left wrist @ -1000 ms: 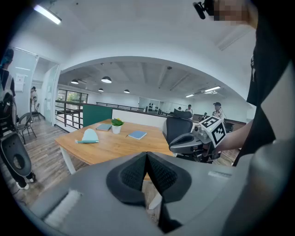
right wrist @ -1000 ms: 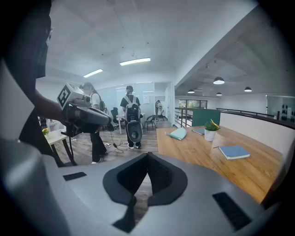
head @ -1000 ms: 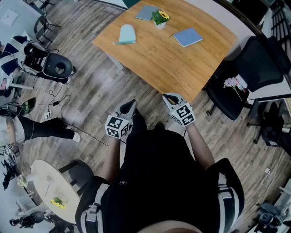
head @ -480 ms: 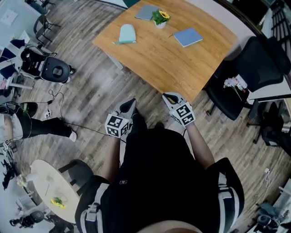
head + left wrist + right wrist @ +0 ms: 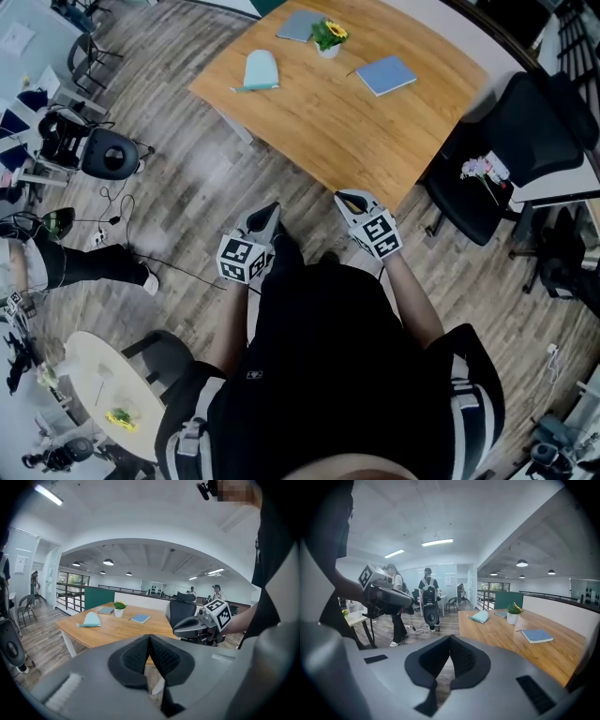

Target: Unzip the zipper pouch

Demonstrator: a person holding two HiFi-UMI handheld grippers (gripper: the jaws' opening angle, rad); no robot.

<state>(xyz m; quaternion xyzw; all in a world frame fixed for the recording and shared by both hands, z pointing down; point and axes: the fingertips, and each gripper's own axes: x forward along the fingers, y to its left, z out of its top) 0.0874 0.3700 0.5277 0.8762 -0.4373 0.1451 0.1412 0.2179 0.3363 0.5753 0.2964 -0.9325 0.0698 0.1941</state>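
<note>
A pale teal zipper pouch (image 5: 262, 69) lies at the far left part of the wooden table (image 5: 375, 131); it also shows in the left gripper view (image 5: 90, 619) and the right gripper view (image 5: 480, 616). My left gripper (image 5: 270, 218) hangs over the floor in front of the table, shut and empty. My right gripper (image 5: 349, 200) is near the table's near corner, also shut with nothing in it. Both are well short of the pouch. The left gripper's pads (image 5: 149, 656) meet, and so do the right gripper's pads (image 5: 450, 657).
On the table are a small potted yellow flower (image 5: 330, 36), a blue notebook (image 5: 386, 75) and a grey-blue notebook (image 5: 301, 24). A black office chair (image 5: 506, 159) stands right of the table. People stand at the left by equipment (image 5: 103, 150) and cables; a round side table (image 5: 89, 384) is lower left.
Both grippers have stayed where they were. At the left, the wheeled equipment and the person's leg have shifted slightly.
</note>
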